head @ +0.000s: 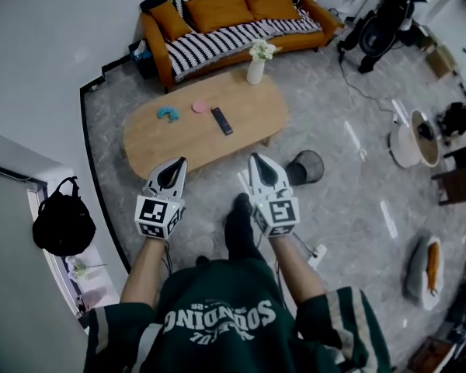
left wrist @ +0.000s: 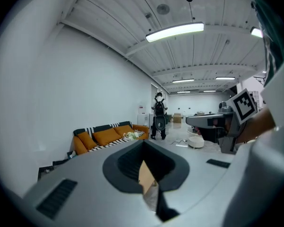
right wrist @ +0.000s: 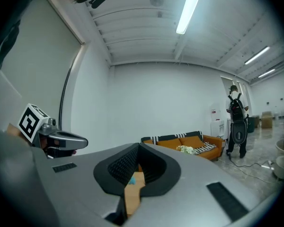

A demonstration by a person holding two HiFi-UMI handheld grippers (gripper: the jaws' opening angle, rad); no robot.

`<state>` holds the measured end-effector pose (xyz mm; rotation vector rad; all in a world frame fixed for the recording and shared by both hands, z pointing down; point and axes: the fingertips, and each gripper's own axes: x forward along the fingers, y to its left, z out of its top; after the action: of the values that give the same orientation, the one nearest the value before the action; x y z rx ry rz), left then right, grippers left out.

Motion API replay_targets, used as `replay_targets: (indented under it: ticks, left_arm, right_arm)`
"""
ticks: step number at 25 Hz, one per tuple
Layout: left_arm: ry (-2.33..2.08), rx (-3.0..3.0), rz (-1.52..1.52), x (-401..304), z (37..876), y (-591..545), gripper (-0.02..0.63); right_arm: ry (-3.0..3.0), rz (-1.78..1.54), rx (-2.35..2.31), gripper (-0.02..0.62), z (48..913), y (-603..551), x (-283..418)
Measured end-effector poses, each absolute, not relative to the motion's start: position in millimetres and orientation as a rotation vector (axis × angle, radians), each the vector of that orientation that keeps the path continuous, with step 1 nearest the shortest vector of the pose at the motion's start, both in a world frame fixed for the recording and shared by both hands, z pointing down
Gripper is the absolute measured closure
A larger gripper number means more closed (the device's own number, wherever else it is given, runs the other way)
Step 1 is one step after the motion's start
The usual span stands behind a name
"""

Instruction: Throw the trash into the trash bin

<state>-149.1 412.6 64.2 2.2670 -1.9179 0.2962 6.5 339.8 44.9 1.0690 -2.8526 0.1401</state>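
Trash bin, round black mesh, left gripper, right gripper, fingers pressed together

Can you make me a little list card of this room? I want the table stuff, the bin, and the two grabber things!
table: oval wooden coffee table, in front of the orange sofa
on the table: small blue object, small pink object, black remote, white vase of flowers
bin: black mesh trash bin, on the floor by the table's near right end
grabbers: left gripper and right gripper, side by side at the table's near edge, fingers together, holding nothing
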Motion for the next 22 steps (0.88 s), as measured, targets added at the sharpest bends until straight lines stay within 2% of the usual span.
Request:
replay_targets:
  ticks: [12, 22]
  left_arm:
    - [-1.983, 2.111, 0.272, -158.4, 62.3, 238.5, 0.609]
    - [-2.026, 1.999, 0.296, -167.3, 78.4, 190.9, 0.609]
  right_arm:
    - [-2.875, 0.097, 0.769, 0.595, 42.9, 168.9, -33.5]
    - [-2.864, 0.153, 0.657, 0.595, 65.7, 111.1, -50.6]
